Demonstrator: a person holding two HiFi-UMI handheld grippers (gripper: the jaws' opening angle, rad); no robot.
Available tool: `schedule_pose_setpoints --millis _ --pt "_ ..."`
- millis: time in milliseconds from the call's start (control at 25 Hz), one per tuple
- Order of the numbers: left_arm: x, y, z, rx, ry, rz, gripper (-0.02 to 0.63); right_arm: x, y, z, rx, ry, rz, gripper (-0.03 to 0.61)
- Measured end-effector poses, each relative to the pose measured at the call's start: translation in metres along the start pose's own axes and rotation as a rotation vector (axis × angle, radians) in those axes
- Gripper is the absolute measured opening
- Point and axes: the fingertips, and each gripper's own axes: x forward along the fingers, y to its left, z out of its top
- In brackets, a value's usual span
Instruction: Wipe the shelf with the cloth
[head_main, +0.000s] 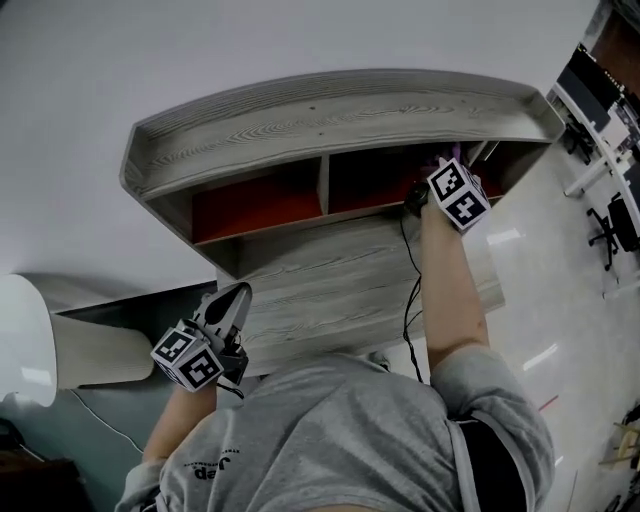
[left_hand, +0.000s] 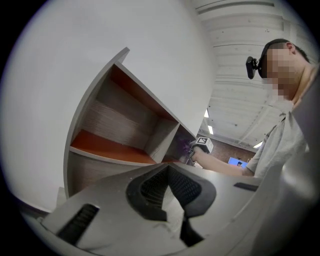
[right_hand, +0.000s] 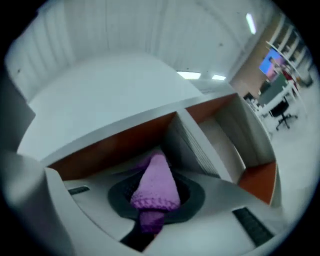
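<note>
A grey wood-grain shelf unit (head_main: 340, 110) has two compartments lined in orange. My right gripper (head_main: 432, 172) reaches into the right-hand compartment, shut on a purple knitted cloth (head_main: 443, 156). In the right gripper view the cloth (right_hand: 156, 185) bulges out between the dark pads, close to the orange back wall (right_hand: 115, 145) and the grey divider (right_hand: 192, 145). My left gripper (head_main: 238, 295) hangs low at the left, in front of the unit's lower board, away from the compartments. Its pads (left_hand: 150, 192) meet with nothing between them. From there the right gripper (left_hand: 201, 144) and a purple patch of cloth (left_hand: 184, 146) show far off.
A black cable (head_main: 410, 290) runs down the lower board (head_main: 330, 280) along the right forearm. A white wall stands behind the unit. A white rounded object (head_main: 25, 340) sits at far left. Office desks and chairs (head_main: 610, 220) stand on the glossy floor at right.
</note>
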Motion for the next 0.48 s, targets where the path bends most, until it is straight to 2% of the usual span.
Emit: schedule_pose_setpoints --millis 120,240,320,480 --pt "-0.003 -0.002 -0.002 0.011 0.016 0.026 0.016 0.007 -0.001 0.018 0.199 -0.119 0.061 0.064" --pt "-0.009 0.000 -0.004 0.021 0.024 0.055 0.016 0.015 0.003 0.031 0.264 -0.172 0.103 0.064" --pt "-0.013 0.003 -0.004 0.023 0.023 0.073 0.016 0.020 0.017 0.027 0.210 -0.161 0.142 0.064" --pt "-0.018 0.008 -0.003 0.032 0.023 0.090 0.015 0.019 0.091 -0.005 -0.036 -0.087 0.329 0.064"
